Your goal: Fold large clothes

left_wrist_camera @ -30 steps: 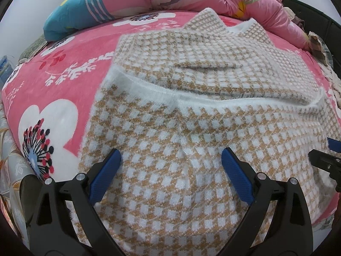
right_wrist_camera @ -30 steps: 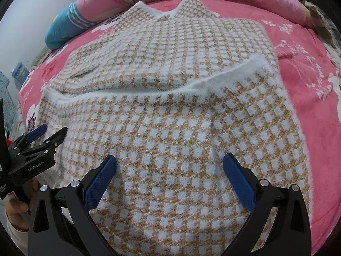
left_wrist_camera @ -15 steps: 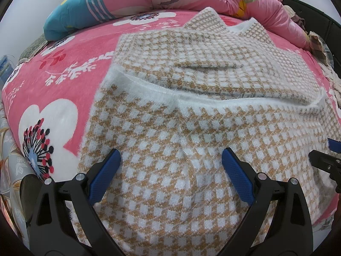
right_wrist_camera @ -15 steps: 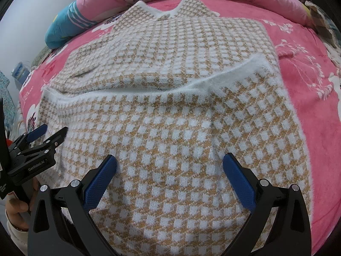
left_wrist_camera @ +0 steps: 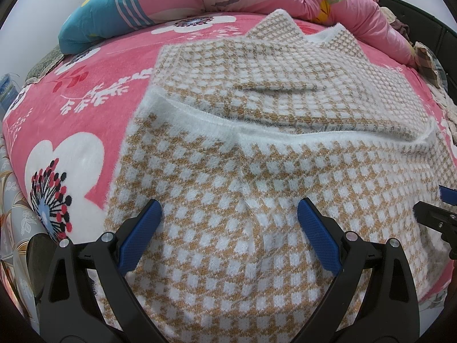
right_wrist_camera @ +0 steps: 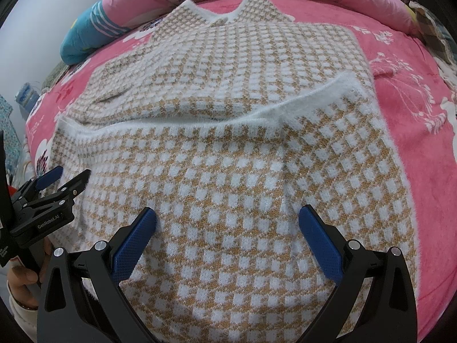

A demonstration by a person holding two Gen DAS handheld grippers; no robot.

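Note:
A tan-and-white checked fuzzy sweater (left_wrist_camera: 257,157) (right_wrist_camera: 242,148) lies on the bed, its lower part folded up so the white hem band (left_wrist_camera: 228,120) (right_wrist_camera: 285,108) crosses its middle. The collar (right_wrist_camera: 242,8) points to the far side. My left gripper (left_wrist_camera: 228,223) is open, hovering over the near folded edge on the left side. My right gripper (right_wrist_camera: 227,225) is open too, over the near edge further right. Each gripper shows in the other's view: the left gripper (right_wrist_camera: 64,178) at the sweater's left border, the right gripper (left_wrist_camera: 440,208) at its right border. Nothing is between either pair of fingers.
A pink floral blanket (left_wrist_camera: 85,91) (right_wrist_camera: 414,100) covers the bed under the sweater. A rolled pink and blue quilt (left_wrist_camera: 171,3) (right_wrist_camera: 120,20) lies along the far side. A hand (right_wrist_camera: 20,280) holds the left gripper's handle. Dark clutter (left_wrist_camera: 422,57) sits at the far right.

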